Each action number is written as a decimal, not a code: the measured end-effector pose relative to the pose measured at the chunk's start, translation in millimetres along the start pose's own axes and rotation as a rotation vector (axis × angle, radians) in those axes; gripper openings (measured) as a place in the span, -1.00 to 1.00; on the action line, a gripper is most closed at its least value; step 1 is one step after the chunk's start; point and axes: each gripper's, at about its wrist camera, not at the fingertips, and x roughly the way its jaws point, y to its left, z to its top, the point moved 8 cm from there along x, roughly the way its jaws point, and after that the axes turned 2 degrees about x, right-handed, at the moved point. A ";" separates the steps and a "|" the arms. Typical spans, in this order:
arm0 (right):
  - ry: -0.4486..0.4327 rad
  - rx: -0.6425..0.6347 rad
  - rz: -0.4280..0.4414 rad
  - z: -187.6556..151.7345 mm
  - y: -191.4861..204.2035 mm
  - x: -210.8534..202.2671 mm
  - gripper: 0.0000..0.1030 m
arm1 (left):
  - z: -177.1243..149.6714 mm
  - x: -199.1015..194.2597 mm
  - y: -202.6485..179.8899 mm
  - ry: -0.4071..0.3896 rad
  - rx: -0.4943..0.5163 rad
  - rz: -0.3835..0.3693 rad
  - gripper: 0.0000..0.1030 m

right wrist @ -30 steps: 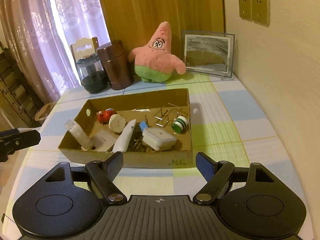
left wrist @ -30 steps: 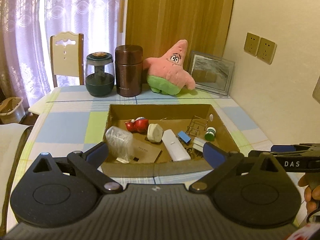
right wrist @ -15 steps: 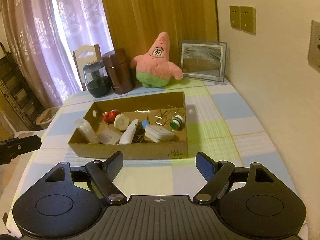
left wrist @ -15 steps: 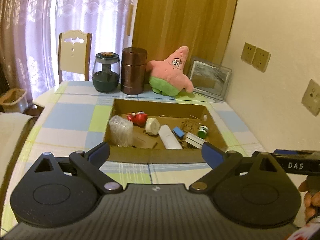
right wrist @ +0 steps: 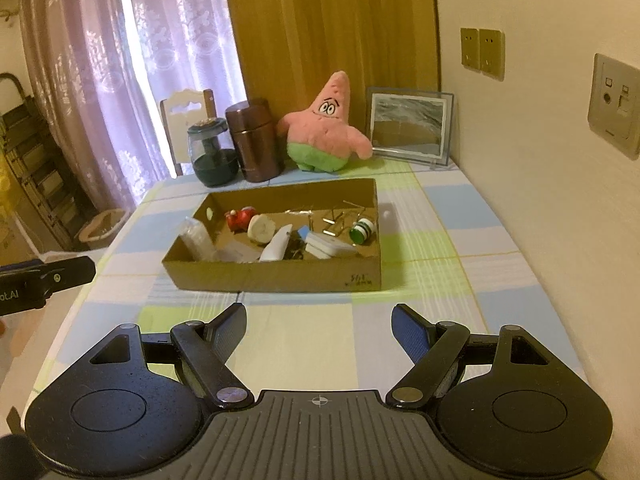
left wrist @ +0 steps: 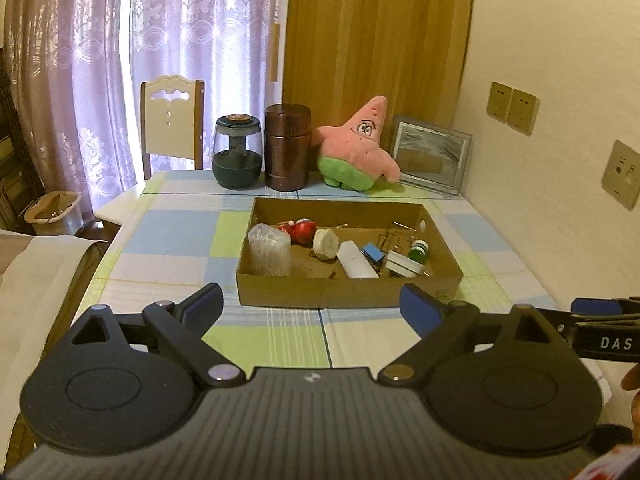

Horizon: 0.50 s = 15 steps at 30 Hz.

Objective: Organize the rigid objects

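- The left tongs [left wrist: 310, 300] are released with nothing between them, the jaws just closing a little; the right tongs [right wrist: 319, 320] are released and empty too.
- The cardboard box [left wrist: 344, 292] with the small things lies ahead on the counter [left wrist: 176, 236], apart from both tongs, its long axis across the view.
- Neither hand seems clearly nearer.
- Only the right view shows the writing on the box front; only the left view shows fingers [left wrist: 632, 378] at the edge.

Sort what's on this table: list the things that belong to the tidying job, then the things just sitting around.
Job: cardboard box with red toy, white tube, green-capped bottle, clear plastic container, metal clips.

Bystanders: star plush, brown canister, dark jar, picture frame.
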 end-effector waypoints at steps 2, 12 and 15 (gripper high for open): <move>0.006 0.003 -0.002 -5.3 1.5 -4.2 0.49 | -4.3 -5.9 -2.6 0.003 0.009 0.000 0.83; 0.011 -0.009 -0.019 -27.3 5.8 -21.0 0.49 | -33.1 -22.1 -3.9 0.070 0.023 0.031 0.88; 0.009 -0.022 -0.021 -30.9 8.3 -25.8 0.49 | -38.7 -26.8 -2.1 0.082 0.022 0.045 0.88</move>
